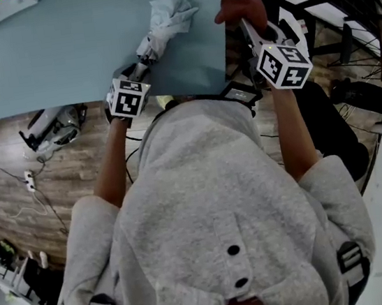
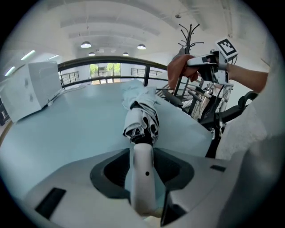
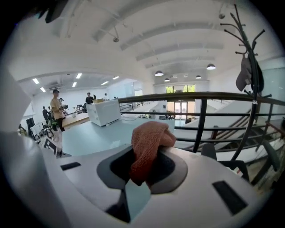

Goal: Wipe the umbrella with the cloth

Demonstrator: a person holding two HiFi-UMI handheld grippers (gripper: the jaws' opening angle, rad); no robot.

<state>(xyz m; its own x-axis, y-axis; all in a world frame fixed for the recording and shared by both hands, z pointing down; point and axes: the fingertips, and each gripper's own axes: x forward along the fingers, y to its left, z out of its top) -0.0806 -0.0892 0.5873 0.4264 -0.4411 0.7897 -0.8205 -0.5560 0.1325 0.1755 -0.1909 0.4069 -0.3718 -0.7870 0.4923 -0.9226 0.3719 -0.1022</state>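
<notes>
Beside table edge (image 1: 222, 52), railing (image 3: 200, 95); left tool (image 1: 142, 63) clamps umbrella handle (image 2: 143, 169); right tool (image 3: 140, 178) grips cloth (image 3: 149, 140).

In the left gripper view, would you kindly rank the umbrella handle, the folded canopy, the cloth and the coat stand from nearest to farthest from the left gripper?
1. umbrella handle: gripped between its jaws, bottom centre.
2. folded canopy: just beyond the handle, centre.
3. cloth: held in the right gripper, upper right.
4. coat stand: far background, top right.
</notes>
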